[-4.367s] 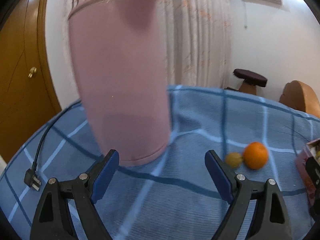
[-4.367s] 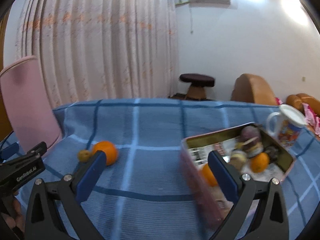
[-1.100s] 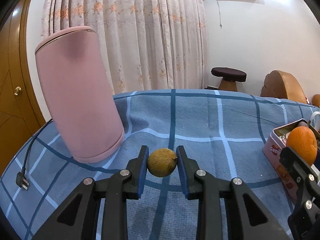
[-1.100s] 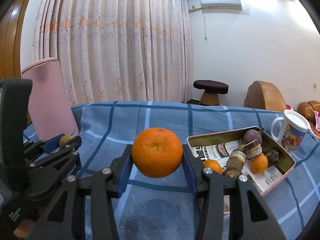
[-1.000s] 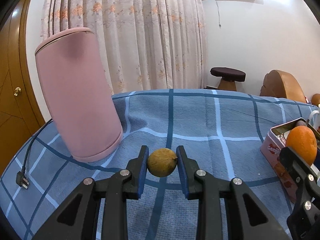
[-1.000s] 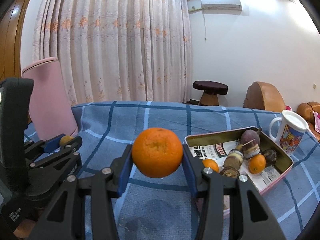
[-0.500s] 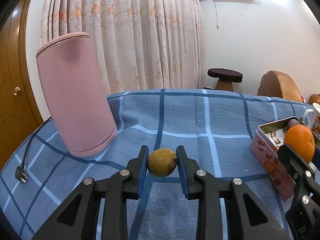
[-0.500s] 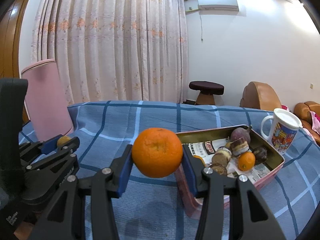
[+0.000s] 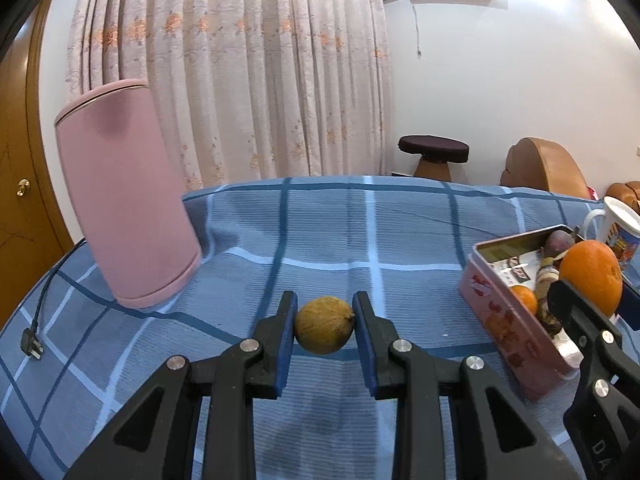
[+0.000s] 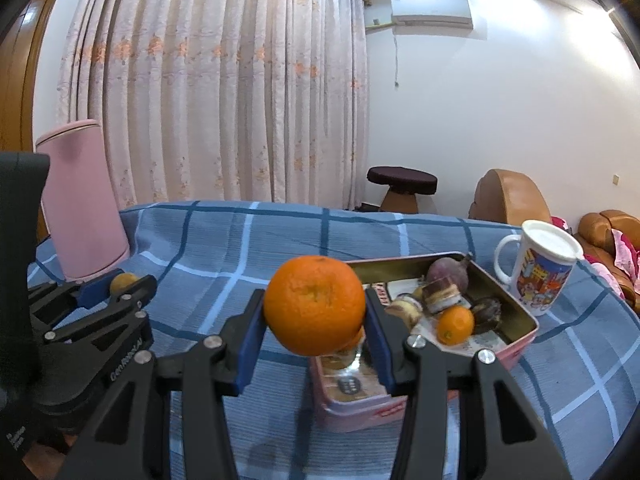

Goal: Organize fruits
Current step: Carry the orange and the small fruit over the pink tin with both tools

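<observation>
My left gripper (image 9: 325, 326) is shut on a small brownish-yellow fruit (image 9: 324, 325) and holds it above the blue checked cloth. My right gripper (image 10: 315, 309) is shut on a large orange (image 10: 314, 305) at the near left corner of the pink tin (image 10: 524, 334). The tin holds a small orange (image 10: 455, 325), a purple fruit (image 10: 447, 272) and several other items. In the left wrist view the tin (image 9: 508, 320) is at the right with the right gripper's orange (image 9: 591, 277) over it. The left gripper (image 10: 120, 286) shows at the left of the right wrist view.
A tall pink cylinder (image 9: 124, 200) stands at the back left, with a black cord and plug (image 9: 31, 343) beside it. A printed white mug (image 10: 538, 266) stands right of the tin. The table edge runs along the back by the curtain.
Both grippers took hold of their fruits, lifted them and moved right toward the tin. In the last second the tin has come closer under the right gripper.
</observation>
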{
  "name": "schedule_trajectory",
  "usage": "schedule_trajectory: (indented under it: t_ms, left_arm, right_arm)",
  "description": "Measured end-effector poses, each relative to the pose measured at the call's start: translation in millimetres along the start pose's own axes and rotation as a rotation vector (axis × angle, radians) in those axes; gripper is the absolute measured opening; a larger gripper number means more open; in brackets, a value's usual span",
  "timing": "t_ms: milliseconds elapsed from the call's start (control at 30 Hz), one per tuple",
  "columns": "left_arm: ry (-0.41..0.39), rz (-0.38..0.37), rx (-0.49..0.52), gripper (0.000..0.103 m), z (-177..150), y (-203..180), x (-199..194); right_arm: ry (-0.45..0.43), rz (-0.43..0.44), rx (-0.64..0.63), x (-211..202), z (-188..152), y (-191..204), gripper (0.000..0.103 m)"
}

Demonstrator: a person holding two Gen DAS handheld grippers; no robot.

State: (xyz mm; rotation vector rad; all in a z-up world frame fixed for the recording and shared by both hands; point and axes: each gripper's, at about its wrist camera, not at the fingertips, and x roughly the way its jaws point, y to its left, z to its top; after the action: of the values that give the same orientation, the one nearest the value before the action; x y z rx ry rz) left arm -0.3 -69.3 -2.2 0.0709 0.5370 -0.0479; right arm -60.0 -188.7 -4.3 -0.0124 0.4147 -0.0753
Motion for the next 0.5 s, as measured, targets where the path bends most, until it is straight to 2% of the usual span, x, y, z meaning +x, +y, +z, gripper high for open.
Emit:
schedule_trajectory:
  t_ms: [500]
  left_arm:
    - [-0.009, -0.068, 0.020, 0.030, 3, -47, -1]
  right_arm:
    - [0.005, -0.048, -0.008, 5, 3, -34, 0.050]
